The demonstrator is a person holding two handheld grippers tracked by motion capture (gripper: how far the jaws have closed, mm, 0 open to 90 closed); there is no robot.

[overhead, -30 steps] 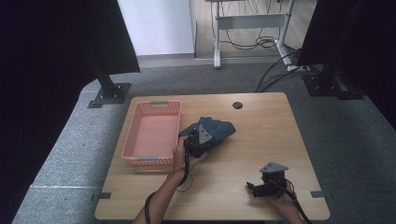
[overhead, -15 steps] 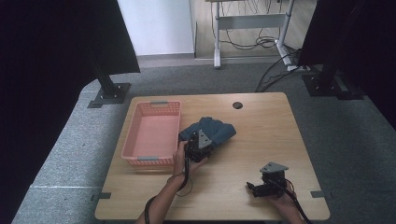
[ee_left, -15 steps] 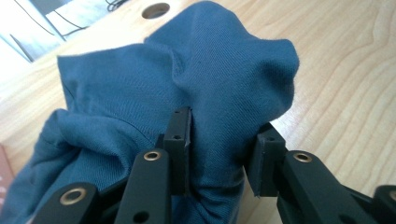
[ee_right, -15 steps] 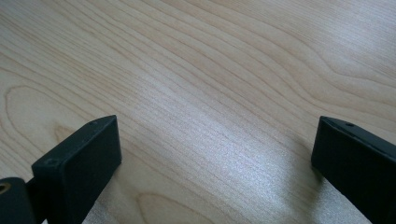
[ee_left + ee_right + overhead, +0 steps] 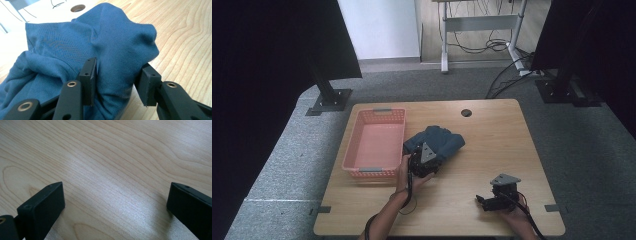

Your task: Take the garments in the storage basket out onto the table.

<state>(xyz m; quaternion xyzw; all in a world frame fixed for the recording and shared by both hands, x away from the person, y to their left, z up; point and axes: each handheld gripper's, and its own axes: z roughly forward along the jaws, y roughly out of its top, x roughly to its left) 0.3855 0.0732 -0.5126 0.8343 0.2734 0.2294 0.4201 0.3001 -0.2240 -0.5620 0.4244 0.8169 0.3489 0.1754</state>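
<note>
A crumpled blue cloth [image 5: 439, 141] lies on the wooden table [image 5: 492, 150], just right of the pink basket [image 5: 382, 111]. My left gripper [image 5: 430, 154] is at the cloth's near edge. In the left gripper view a raised fold of the cloth [image 5: 115, 47] stands between the jaws of the left gripper [image 5: 117, 73]. The jaws have just been opening, and the right pad [image 5: 150, 85] stands slightly off the fabric. My right gripper [image 5: 480, 202] rests near the table's front right. In its own view the right gripper [image 5: 115, 195] is wide open over bare wood.
The pink basket has nothing in it and stands at the table's left. A round cable hole [image 5: 466, 113] sits near the far edge. Black stands [image 5: 329, 97] and a desk frame [image 5: 482, 22] are on the grey floor beyond the table.
The left hand has shifted slightly at the cloth's near edge. The cloth lies where it was, and the right gripper has kept still.
</note>
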